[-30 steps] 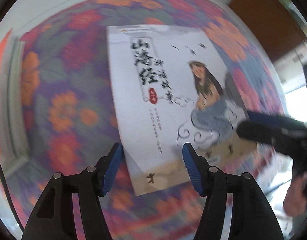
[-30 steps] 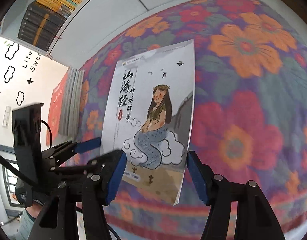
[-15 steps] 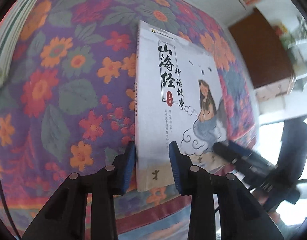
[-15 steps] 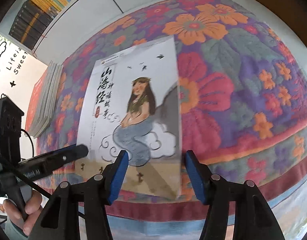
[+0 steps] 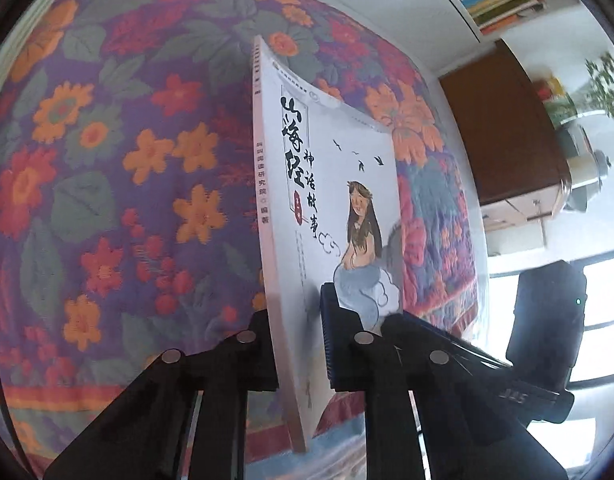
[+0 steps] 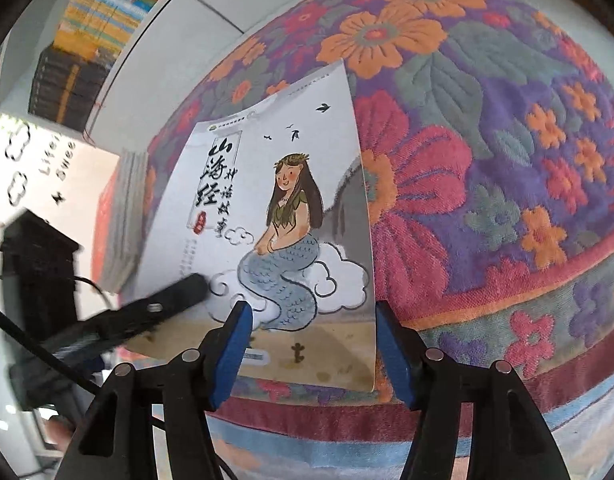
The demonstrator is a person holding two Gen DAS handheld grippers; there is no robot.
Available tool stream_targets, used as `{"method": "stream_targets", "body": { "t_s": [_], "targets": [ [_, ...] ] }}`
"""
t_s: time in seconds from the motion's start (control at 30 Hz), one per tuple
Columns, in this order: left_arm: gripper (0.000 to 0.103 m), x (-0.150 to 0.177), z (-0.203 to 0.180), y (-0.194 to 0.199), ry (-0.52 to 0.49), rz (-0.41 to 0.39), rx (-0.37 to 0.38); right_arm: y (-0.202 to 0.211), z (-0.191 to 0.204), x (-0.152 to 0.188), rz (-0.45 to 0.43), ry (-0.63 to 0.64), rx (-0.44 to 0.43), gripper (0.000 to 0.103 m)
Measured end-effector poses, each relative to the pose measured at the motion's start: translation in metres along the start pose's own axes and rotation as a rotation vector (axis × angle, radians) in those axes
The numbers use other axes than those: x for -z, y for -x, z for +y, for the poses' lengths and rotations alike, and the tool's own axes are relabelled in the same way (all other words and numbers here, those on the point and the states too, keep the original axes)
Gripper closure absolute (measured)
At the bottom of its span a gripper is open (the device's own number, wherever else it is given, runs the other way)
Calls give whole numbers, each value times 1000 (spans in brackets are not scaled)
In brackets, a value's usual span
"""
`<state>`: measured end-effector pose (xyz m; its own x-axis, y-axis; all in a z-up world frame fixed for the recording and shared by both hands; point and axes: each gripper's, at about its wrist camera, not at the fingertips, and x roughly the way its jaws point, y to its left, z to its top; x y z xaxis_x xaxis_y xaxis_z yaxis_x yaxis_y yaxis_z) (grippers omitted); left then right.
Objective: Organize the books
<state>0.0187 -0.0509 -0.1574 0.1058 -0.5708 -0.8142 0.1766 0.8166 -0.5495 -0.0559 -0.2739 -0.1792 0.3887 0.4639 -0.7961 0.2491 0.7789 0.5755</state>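
While the left tongs (image 5: 295, 344) clamp the book's (image 5: 331, 184) spine edge, right tongs (image 6: 311, 344) gape, opening, straddling its free corner. Pickup step; next, lift toward the stack (image 6: 121, 224) beyond the left tongs.

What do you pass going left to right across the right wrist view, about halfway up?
White wall with lettering → stack of books → mermaid book → floral quilt.

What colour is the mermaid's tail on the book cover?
Grey-blue, on the book; it shows best in the right wrist view.
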Motion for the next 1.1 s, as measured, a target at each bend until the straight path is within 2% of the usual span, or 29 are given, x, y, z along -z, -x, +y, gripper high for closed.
{"method": "stream_targets", "body": {
  "t_s": [0.03, 0.1, 0.17, 0.27, 0.43, 0.53, 0.57, 0.6, 0.63, 0.67, 0.7, 0.77, 0.8, 0.9, 1.0, 1.1],
  "targets": [
    [92, -1, -1, -2, 8, 4, 13, 1, -3, -1, 9, -14, -20, 43],
    [92, -3, 1, -2, 47, 14, 89, 4, -12, -3, 26, -40, -55, 43],
    [92, -6, 8, 3, 120, 22, 225, 8, -20, -4, 34, -70, -95, 42],
    [92, -13, 13, 12, 195, 4, 361, 11, -37, -4, 35, -161, -198, 42],
    [92, -22, 20, 15, 267, 3, 450, 3, -59, -4, 48, -290, -407, 39],
    [92, -22, 25, 9, 310, 18, 482, -9, -54, -10, 69, -304, -446, 39],
    [92, -20, 29, 8, 323, 23, 483, -13, -51, -13, 68, -309, -460, 45],
    [92, -18, 32, 9, 330, 18, 475, -17, -47, -16, 62, -312, -471, 51],
    [92, -17, 35, 10, 334, 13, 458, -17, -47, -20, 60, -310, -449, 52],
    [92, -17, 34, 8, 334, 10, 437, -16, -43, -25, 46, -288, -425, 58],
    [92, -17, 36, 9, 329, 10, 410, -13, -39, -26, 34, -264, -408, 67],
    [93, -16, 34, 8, 285, 20, 340, -5, -27, -30, 14, -195, -370, 75],
    [93, -16, 32, 8, 267, 23, 315, -2, -20, -32, 2, -152, -339, 76],
    [92, -15, 16, 8, 154, 30, 178, 11, 12, -31, -37, 30, -190, 76],
    [91, -14, 0, 13, 52, 10, 88, 19, 45, -24, -78, 194, -64, 76],
    [90, -9, -28, 34, -141, -78, -29, 25, 74, -8, -128, 375, 80, 76]
  ]
}}
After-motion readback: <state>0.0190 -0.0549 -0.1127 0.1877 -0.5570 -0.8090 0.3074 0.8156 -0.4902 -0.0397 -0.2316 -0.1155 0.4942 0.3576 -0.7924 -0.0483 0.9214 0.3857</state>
